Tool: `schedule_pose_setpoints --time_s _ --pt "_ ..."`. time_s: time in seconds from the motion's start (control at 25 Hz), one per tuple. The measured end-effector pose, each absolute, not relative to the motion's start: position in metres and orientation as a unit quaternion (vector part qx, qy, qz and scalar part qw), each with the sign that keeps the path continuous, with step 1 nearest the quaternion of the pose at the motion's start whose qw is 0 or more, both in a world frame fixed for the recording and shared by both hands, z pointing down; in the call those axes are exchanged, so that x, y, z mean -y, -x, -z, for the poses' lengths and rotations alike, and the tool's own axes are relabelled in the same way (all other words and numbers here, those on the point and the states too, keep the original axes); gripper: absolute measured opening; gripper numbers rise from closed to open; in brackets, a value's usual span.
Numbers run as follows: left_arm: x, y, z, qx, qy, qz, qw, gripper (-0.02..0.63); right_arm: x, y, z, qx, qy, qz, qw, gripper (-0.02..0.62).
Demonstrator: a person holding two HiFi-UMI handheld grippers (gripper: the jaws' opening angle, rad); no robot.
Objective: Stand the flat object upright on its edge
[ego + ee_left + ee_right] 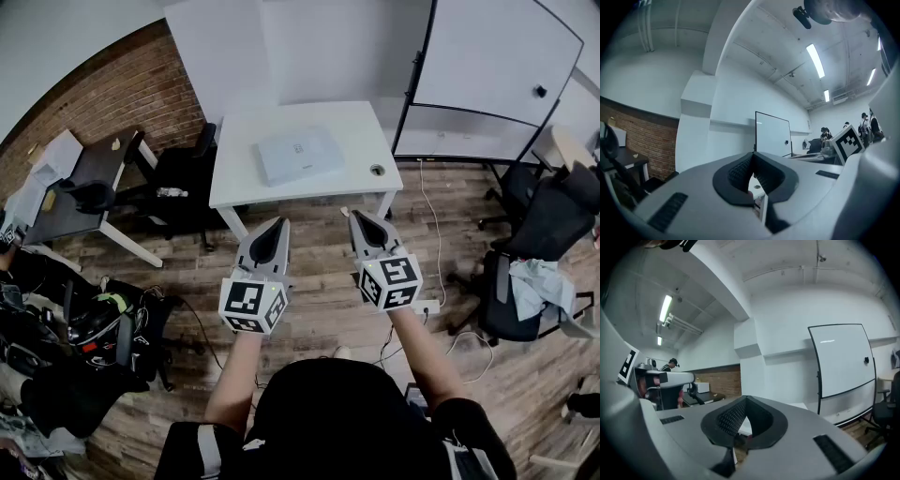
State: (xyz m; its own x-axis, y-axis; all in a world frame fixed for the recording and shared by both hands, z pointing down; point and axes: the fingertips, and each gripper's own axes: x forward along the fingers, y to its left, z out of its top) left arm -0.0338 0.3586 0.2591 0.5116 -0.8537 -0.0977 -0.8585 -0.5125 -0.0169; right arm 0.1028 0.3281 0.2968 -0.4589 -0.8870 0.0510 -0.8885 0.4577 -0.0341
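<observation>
A flat pale-blue box lies on its broad face on the white table ahead of me. My left gripper is held short of the table's near edge, its jaws shut with nothing between them. My right gripper is beside it to the right, also shut and empty. Both point level toward the table. In the left gripper view the left gripper has its dark pads closed together, with a sliver of table behind. The right gripper view shows the right gripper closed the same way.
A small round cable hole sits at the table's right front corner. A whiteboard stands to the right, office chairs beside it. A dark desk and chair are at the left, bags on the wood floor.
</observation>
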Motion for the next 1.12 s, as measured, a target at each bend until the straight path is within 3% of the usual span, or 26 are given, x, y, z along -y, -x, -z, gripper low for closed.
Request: schedule_pose_setpoints --time_s 0.64,1.12 --pt "-0.341 -0.031 -0.285 -0.507 0.861 0.001 0.031 0.011 -0.306 -0.151 -0.317 0.866 -0.498 -0.042 0.024 0.040" --pt "-0.314 -0.038 -0.300 -0.529 0.849 -0.014 -0.016 0.011 -0.274 -0.154 -0.335 0.877 -0.477 -0.047 0.041 0.040"
